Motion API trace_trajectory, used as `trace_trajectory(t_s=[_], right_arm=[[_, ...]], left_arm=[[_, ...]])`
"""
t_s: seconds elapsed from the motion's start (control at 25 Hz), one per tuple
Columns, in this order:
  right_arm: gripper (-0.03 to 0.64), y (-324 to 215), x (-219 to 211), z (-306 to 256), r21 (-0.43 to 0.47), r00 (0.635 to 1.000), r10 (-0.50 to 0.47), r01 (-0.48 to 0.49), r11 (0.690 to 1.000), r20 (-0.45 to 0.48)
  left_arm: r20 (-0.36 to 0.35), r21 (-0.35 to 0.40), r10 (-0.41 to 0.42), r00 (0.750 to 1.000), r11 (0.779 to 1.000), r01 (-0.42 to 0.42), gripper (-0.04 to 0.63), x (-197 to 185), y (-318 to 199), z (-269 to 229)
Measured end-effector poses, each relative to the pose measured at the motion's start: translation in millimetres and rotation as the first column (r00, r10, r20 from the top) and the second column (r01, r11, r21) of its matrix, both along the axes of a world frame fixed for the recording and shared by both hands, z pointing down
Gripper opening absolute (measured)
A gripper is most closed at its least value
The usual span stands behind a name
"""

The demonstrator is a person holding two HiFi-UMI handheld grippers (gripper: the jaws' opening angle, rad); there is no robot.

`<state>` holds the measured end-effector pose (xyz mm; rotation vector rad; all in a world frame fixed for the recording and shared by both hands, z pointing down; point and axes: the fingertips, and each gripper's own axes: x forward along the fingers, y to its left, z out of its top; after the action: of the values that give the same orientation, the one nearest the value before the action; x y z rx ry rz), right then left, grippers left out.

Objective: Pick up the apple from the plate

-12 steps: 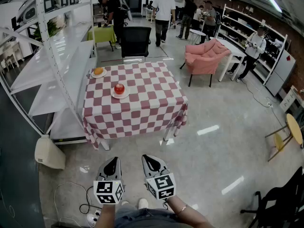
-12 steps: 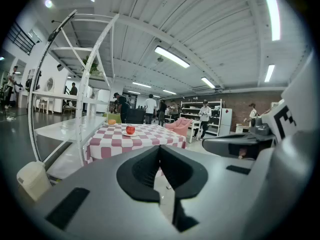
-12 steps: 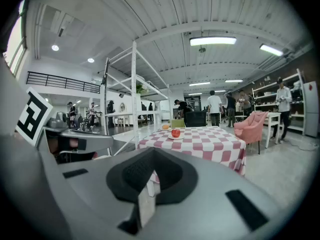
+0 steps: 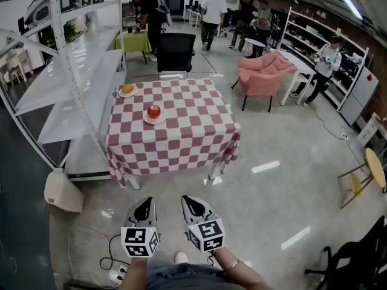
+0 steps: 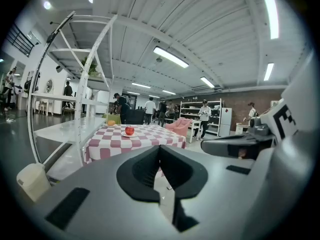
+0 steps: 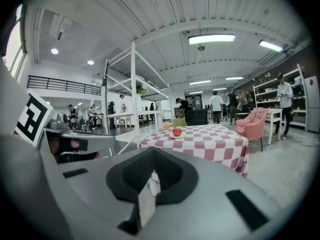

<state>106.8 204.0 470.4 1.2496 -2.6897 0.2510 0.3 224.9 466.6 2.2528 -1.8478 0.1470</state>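
Observation:
A red apple (image 4: 153, 111) sits on a small white plate (image 4: 153, 120) on the left half of a table with a red-and-white checked cloth (image 4: 181, 132). The table stands a few steps ahead of me. My left gripper (image 4: 144, 203) and right gripper (image 4: 189, 202) hang side by side low over the floor, well short of the table, both shut and empty. The apple (image 5: 129, 130) shows far beyond the jaws of the left gripper (image 5: 160, 147) in the left gripper view. It is just as distant in the right gripper view, where the apple (image 6: 177, 131) lies past the right gripper (image 6: 151, 152).
An orange (image 4: 127, 89) on a second plate lies at the table's far left corner. A white shelving rack (image 4: 84, 83) runs along the table's left side. A black office chair (image 4: 175, 52) stands behind the table and a pink armchair (image 4: 263, 71) to its right. Cables (image 4: 100, 255) lie by my feet. People stand at the back.
The view has shifted a little and people at the back have walked on. Both grippers stay shut in the same place, and the apple has not moved.

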Motion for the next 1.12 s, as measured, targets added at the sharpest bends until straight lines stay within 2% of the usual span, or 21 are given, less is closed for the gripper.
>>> trace_trajectory(t_s=[0.64, 1.12], right_arm=[[0.009, -4, 8, -6, -0.009, 1.000, 0.007, -0.007, 1.000, 0.016], [0.009, -49, 3, -2, -0.017, 0.999, 0.041, -0.041, 0.999, 0.020]], left_arm=[[0.031, 0.007, 0.011, 0.999, 1.000, -0.011, 0.017, 12, -14, -8], [0.031, 0.007, 0.013, 0.999, 1.000, -0.014, 0.017, 0, -61, -4]])
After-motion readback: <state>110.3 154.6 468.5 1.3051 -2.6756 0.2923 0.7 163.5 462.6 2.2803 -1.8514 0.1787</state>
